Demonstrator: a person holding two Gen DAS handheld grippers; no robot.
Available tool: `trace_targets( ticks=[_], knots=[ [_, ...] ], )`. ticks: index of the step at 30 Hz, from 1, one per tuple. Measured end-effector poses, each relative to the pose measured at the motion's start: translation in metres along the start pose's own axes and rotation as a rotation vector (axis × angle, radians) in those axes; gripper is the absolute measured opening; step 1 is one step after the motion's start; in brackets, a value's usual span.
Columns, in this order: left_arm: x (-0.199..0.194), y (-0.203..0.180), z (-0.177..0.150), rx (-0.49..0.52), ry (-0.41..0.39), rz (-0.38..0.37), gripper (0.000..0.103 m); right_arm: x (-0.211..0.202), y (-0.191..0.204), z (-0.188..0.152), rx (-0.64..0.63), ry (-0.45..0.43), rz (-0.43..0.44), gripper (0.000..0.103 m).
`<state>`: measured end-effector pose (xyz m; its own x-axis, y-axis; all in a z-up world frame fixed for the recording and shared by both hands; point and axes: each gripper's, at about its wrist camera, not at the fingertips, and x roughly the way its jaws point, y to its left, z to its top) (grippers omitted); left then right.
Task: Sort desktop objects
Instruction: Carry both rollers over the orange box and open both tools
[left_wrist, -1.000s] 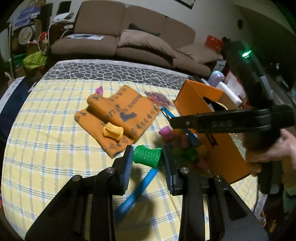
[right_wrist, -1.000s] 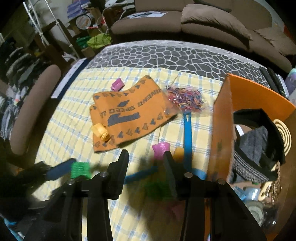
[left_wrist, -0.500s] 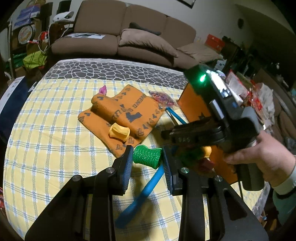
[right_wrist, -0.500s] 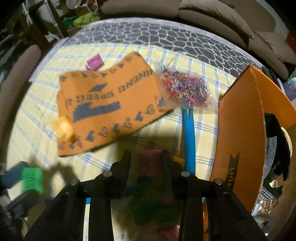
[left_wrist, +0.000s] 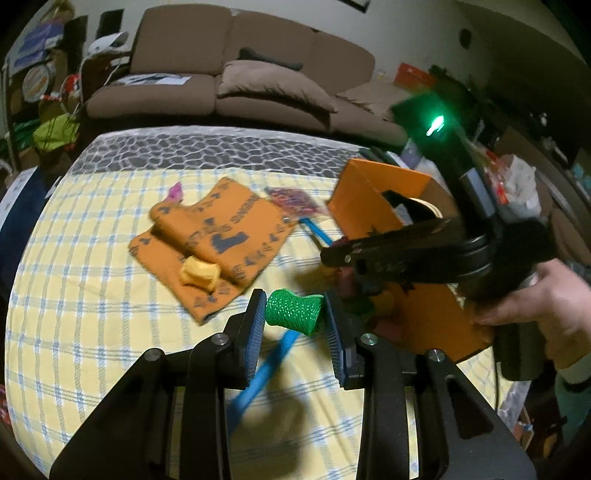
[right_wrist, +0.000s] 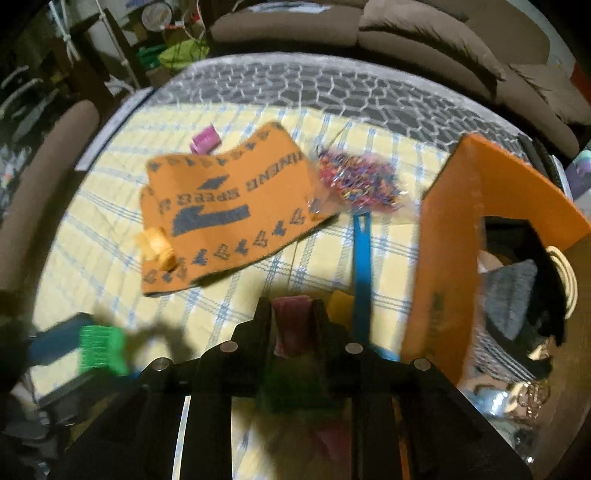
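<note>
The right gripper (right_wrist: 291, 312) clamped a magenta spool (right_wrist: 291, 325) above the checked counter (right_wrist: 92, 254). A blue strip (right_wrist: 362, 258) ran beside an orange box (right_wrist: 443, 240); a yellow spool (right_wrist: 157, 247) lay on an orange cloth (right_wrist: 229, 206).

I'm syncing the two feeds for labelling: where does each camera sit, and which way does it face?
Left wrist: sits on the left hand-held gripper, looking along its fingers over the checked tablecloth toward the sofa; it holds a green spool; the right hand shows.
Right wrist: sits on the right hand-held gripper, tilted down at the table, closed on a magenta spool; no hand visible.
Shared: orange cloth, orange box, blue strip, green spool.
</note>
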<state>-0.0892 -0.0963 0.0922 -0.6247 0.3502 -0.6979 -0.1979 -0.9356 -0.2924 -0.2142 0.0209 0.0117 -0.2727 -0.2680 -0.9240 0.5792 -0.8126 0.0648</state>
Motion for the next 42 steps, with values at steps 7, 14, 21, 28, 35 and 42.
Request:
trace_targets(
  ticks=[7,14,21,28,35,42],
  knots=[
    [0.003,-0.061,0.016,0.087,0.008,-0.053,0.029,-0.063,-0.039,-0.017,0.060,-0.062,0.040,0.021],
    [0.027,-0.128,0.024,0.173,0.039,-0.090,0.029,-0.102,-0.096,-0.046,0.119,-0.080,-0.008,0.021],
    [0.055,-0.174,0.015,0.254,0.096,-0.080,0.029,-0.112,-0.132,-0.070,0.181,-0.084,0.003,0.021],
    [0.074,-0.192,0.005,0.295,0.129,-0.050,0.029,-0.098,-0.143,-0.078,0.208,-0.075,0.031,0.021],
    [0.085,-0.198,0.003,0.322,0.141,-0.027,0.030,-0.081,-0.150,-0.081,0.228,-0.066,0.051,0.021],
    [0.089,-0.198,0.003,0.324,0.144,-0.020,0.030,-0.072,-0.153,-0.080,0.235,-0.065,0.054,0.021]
  ],
)
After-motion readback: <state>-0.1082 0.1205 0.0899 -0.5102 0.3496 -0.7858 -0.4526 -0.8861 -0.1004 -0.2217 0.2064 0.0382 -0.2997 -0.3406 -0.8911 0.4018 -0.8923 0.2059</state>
